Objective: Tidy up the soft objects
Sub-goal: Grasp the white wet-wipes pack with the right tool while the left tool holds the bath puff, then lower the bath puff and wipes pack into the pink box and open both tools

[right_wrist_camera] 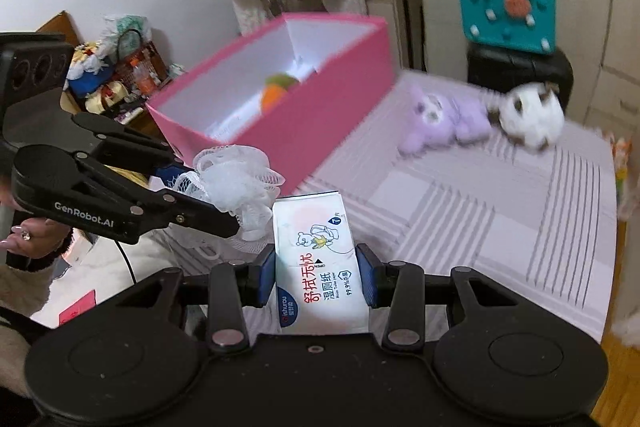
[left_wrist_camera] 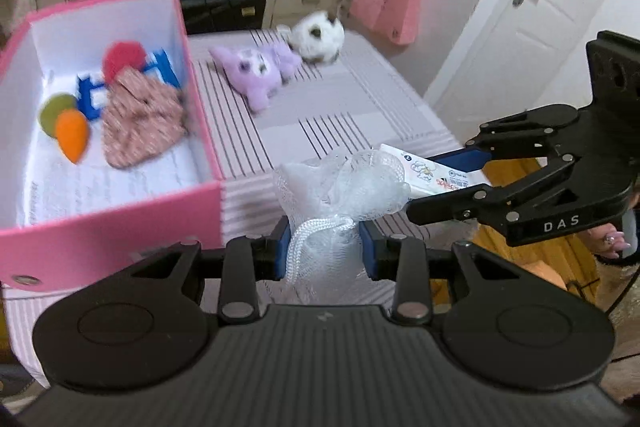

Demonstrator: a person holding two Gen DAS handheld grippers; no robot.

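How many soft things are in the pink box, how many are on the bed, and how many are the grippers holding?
In the pink box: 5 (red felt circle, blue felt piece, green felt piece, orange felt carrot, pink patterned cloth)
On the striped bed cover: 2 (purple plush, white plush)
In the grippers: 2 (white mesh bath pouf in the left gripper, wet wipes pack in the right gripper)
Total: 9

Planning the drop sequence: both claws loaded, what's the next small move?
Probably carry the left claw, shut on the white mesh bath pouf, leftward over the open pink box. It is nearer than the right claw gripping the wet-wipe packet.
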